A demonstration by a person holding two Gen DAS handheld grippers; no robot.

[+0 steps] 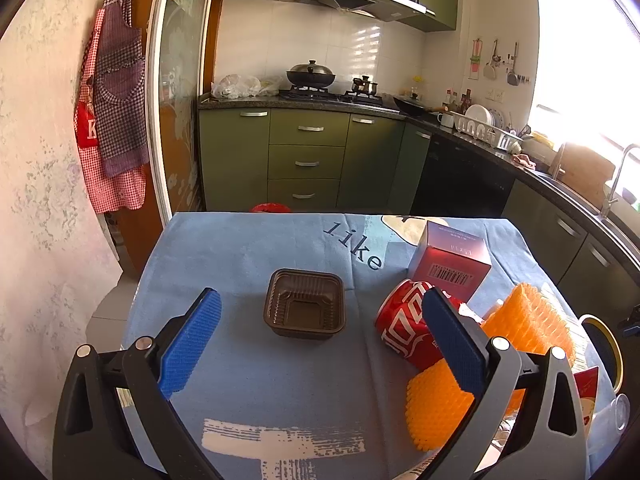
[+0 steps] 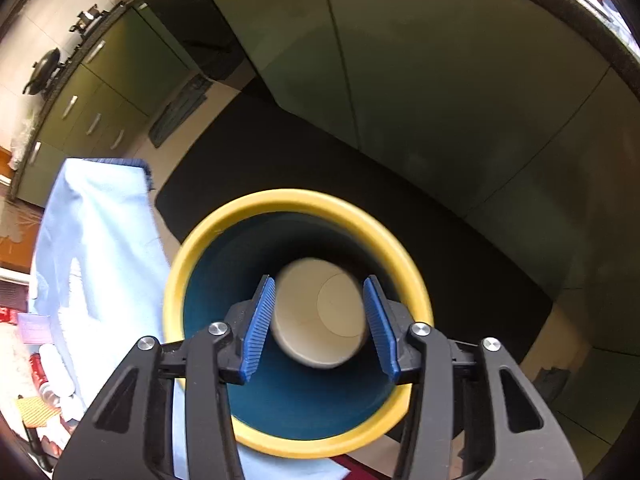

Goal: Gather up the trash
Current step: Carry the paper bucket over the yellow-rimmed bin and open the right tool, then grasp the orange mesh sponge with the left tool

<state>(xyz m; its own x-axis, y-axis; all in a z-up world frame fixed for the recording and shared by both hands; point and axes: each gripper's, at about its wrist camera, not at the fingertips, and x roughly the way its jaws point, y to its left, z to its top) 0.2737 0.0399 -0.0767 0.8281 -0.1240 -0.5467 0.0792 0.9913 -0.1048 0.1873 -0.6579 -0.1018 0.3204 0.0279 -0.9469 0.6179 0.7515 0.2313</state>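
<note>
My left tongs (image 1: 320, 344) stand wide open and empty above the light blue tablecloth (image 1: 248, 384). The small brown square plastic tray (image 1: 305, 303) sits on the cloth straight ahead, between the lines of my two blue pads but beyond their tips, touching neither. Off to the right, partly behind my right-hand pad, lies the crushed red soda can (image 1: 404, 322) on its side. Just behind it stands a dark red cardboard box with a barcode (image 1: 452, 260), and pieces of orange foam netting (image 1: 528, 322) lie beside and in front of the can.

My right tongs (image 2: 319, 320) point down into the round bin with the yellow rim and dark blue inside (image 2: 224, 232), which stands on the floor just beside the hanging edge of the cloth. A cream-coloured paper cup (image 2: 316, 316) lies on its side between my pads, its open mouth facing me. The pads are parted about as wide as the cup; it looks blurred, and I cannot tell whether they grip it or it is loose.
</note>
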